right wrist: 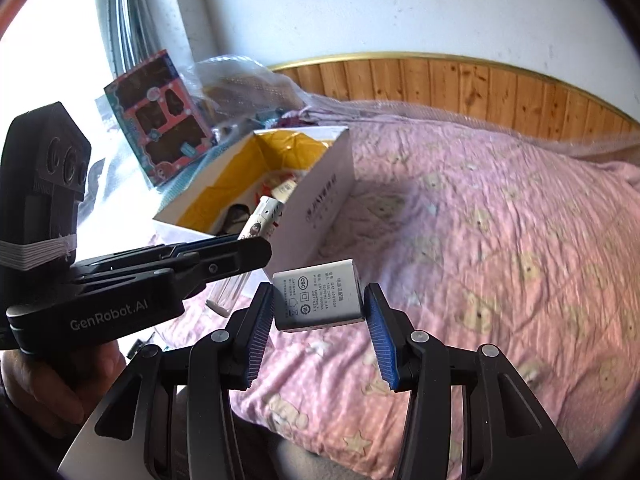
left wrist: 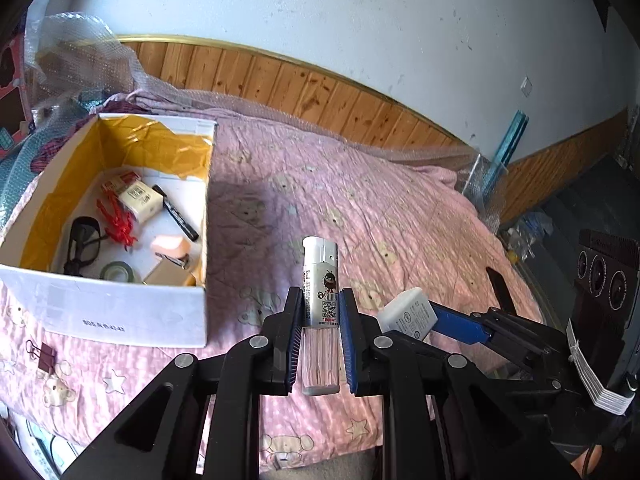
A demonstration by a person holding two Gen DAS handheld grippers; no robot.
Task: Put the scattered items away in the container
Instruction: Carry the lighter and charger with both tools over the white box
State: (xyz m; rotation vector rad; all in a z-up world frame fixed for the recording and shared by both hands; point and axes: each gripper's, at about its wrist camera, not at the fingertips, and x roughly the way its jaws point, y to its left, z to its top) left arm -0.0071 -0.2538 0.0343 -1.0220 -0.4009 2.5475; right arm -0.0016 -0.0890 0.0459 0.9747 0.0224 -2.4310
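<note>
1. Pink quilted bedding (left wrist: 400,208) printed with bears and stars covers the bed under both of your grippers; wood panelling and a white wall run behind it.
2. Your left gripper (left wrist: 320,312) pinches a white lighter (left wrist: 320,292) between its blue pads, cap pointing away from you and clear fuel tank toward you. It is lifted off the bedding, just beside the box's right wall.
3. Your right gripper (right wrist: 318,306) pinches a grey-white power adapter (right wrist: 318,300) by its two side faces, printed label facing the camera, held above the bedding near the box's near corner.
4. In the right wrist view your left hand (right wrist: 52,384) shows at the lower left edge, wrapped around the left tool's handle.
5. A maroon binder clip (left wrist: 46,356) lies on the bedding near the bed's near edge, in front of the box's front wall.
6. Further out, the white cardboard box (left wrist: 120,312) with a yellow lining sits on the left part of the bed, open at the top.
7. Inside it you have black glasses (left wrist: 82,240), a red tassel (left wrist: 118,216), a cream packet (left wrist: 140,198), a black marker (left wrist: 176,212), a pink stapler (left wrist: 172,250) and a roll of green tape (left wrist: 118,272).
8. Beyond the box's far wall, bubble wrap (left wrist: 76,56) is heaped against the panelling.
</note>
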